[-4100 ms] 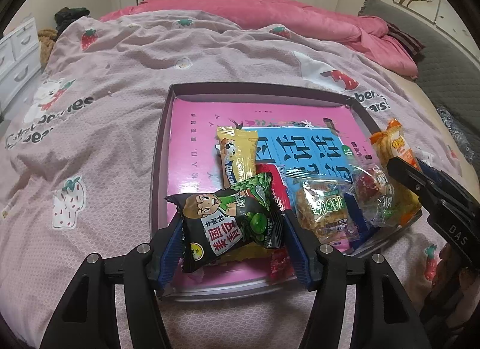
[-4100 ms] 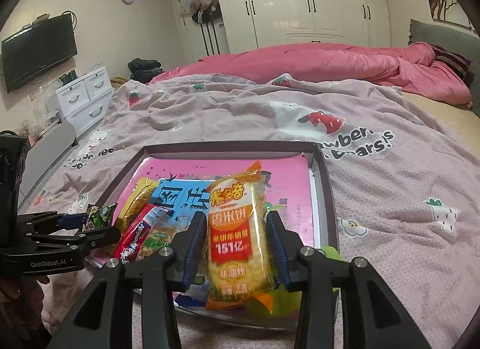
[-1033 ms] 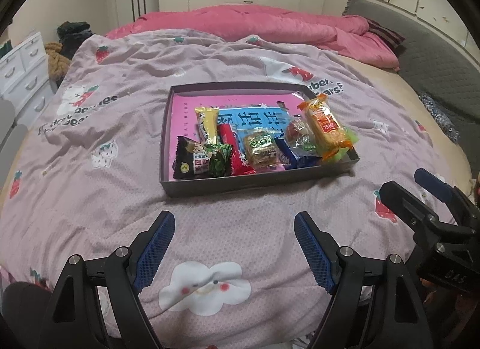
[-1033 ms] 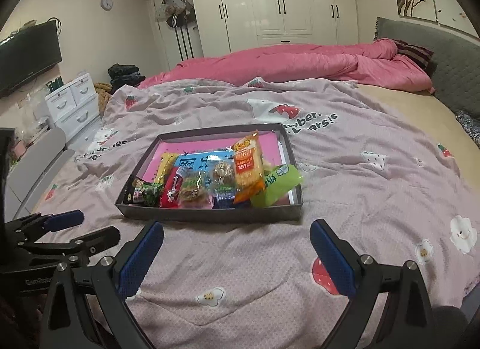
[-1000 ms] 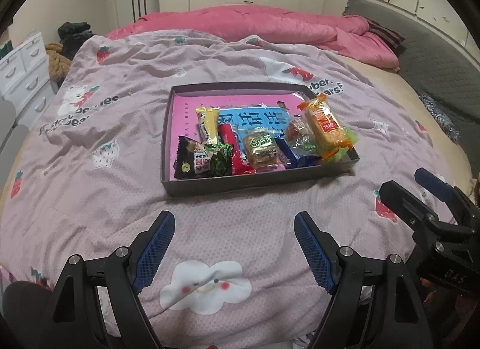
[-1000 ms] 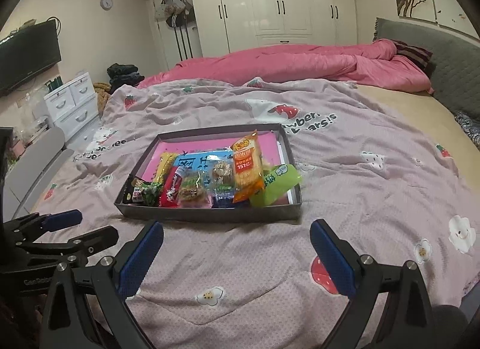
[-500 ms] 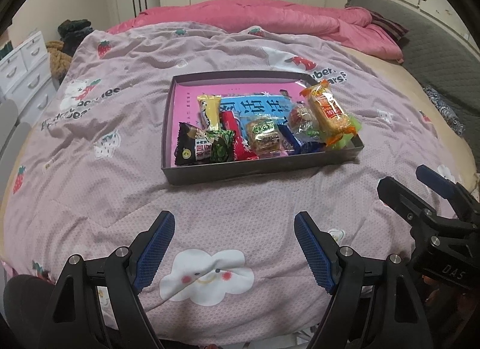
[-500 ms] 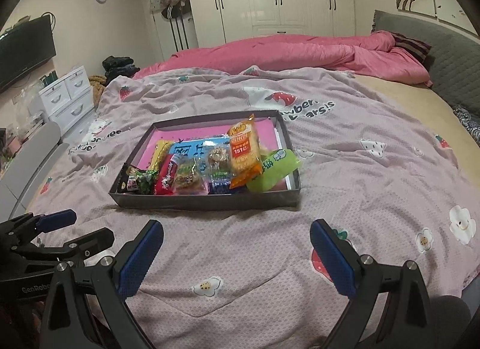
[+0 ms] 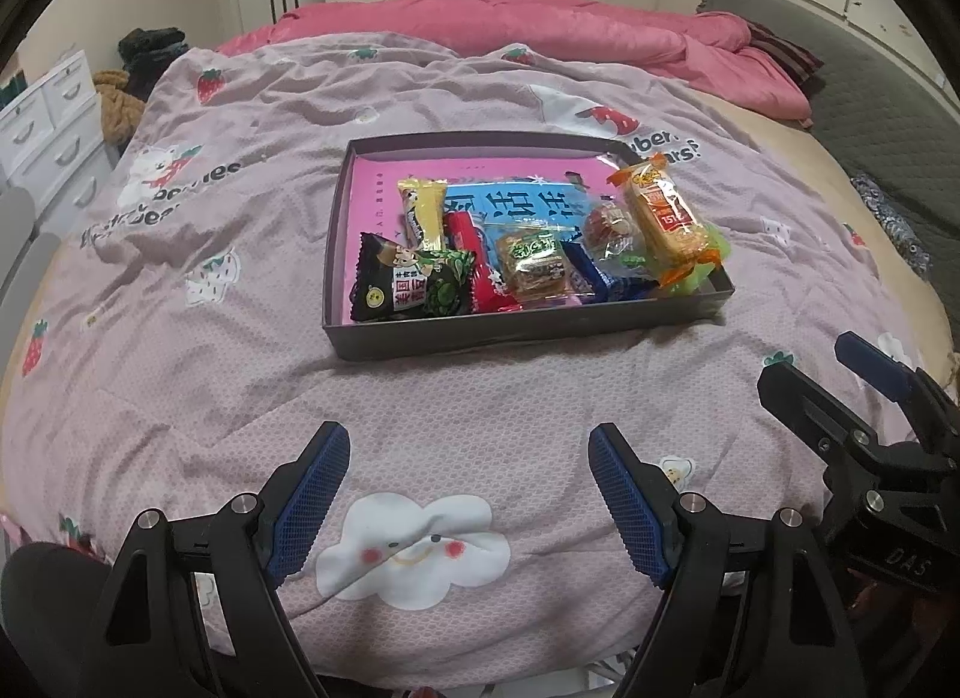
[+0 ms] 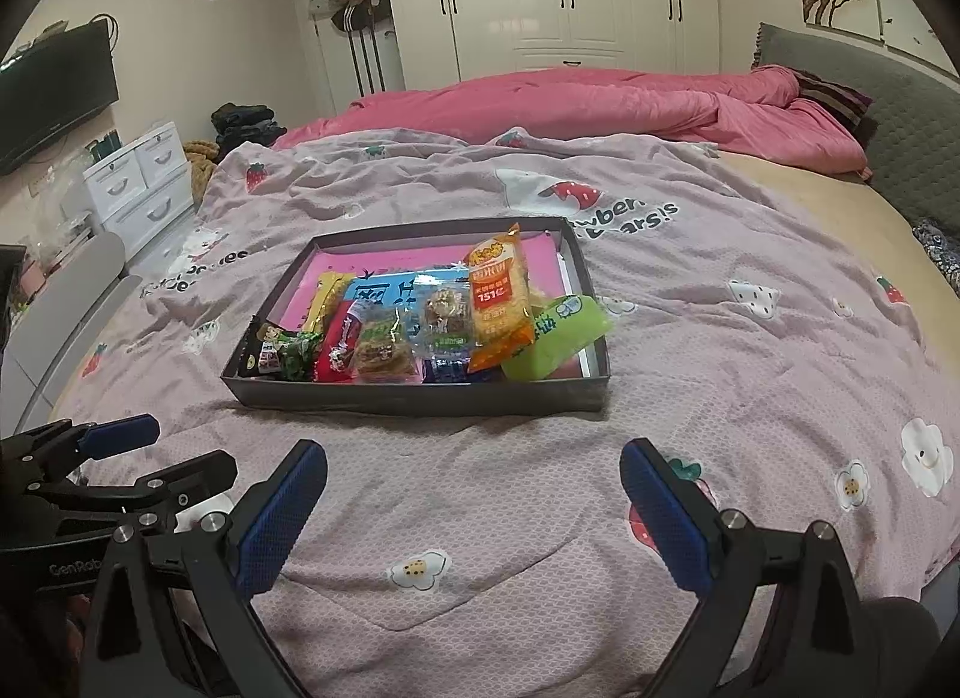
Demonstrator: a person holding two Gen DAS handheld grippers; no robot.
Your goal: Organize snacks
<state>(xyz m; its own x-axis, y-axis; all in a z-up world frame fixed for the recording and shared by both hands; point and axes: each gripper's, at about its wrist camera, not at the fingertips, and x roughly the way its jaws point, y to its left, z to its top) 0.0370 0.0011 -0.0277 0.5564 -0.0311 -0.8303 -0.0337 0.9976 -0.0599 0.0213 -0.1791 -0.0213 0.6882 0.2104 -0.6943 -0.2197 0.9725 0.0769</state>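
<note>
Snacks (image 9: pixel 528 254) lined in tray (image 9: pixel 516 332) on bed (image 9: pixel 180 374). Left tool (image 9: pixel 465 497) released, empty, near tray. Right tool (image 10: pixel 474 509) released, empty.

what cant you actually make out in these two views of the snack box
- Blue packet, left wrist view: mostly buried under the clear-wrapped snacks, label unreadable.
- Green packet, right wrist view: top covered by the orange rice cracker pack; print too small.
- Box floor: pink sheet text hidden by snacks.
- Right gripper, left wrist view: cut off by the picture edge.
</note>
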